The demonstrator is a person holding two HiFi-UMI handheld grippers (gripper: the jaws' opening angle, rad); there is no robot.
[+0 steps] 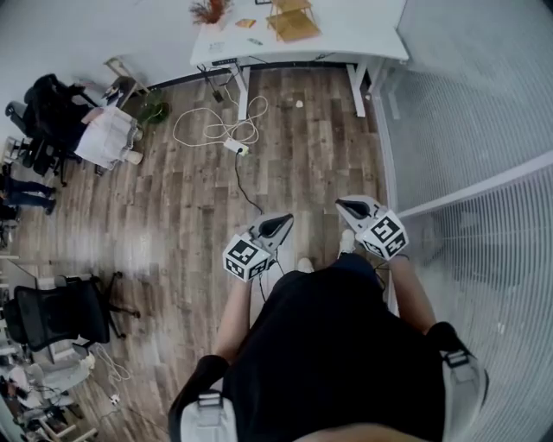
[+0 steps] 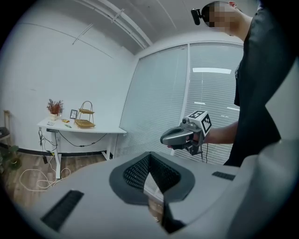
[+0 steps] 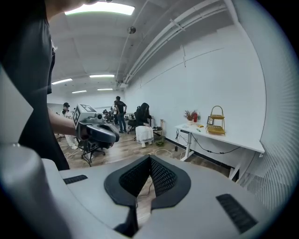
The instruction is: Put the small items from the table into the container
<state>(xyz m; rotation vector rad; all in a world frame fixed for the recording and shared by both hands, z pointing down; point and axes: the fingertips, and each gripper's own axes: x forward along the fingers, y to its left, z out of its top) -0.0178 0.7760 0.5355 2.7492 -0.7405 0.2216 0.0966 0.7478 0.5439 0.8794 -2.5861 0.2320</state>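
Plainly, the left gripper (image 1: 280, 224) and right gripper (image 1: 346, 206) both have jaws pressed together, holding nothing.

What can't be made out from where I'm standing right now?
- Small items on the table: too far away and too small in all three views to count or identify.
- Wire basket: contents too small to tell, right gripper view.
- Table's far side: cut off by the head view's top edge.

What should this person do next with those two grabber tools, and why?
Probably step toward the white table: the left gripper and right gripper are shut and empty, and the small items and wire basket sit far off, well beyond reach.
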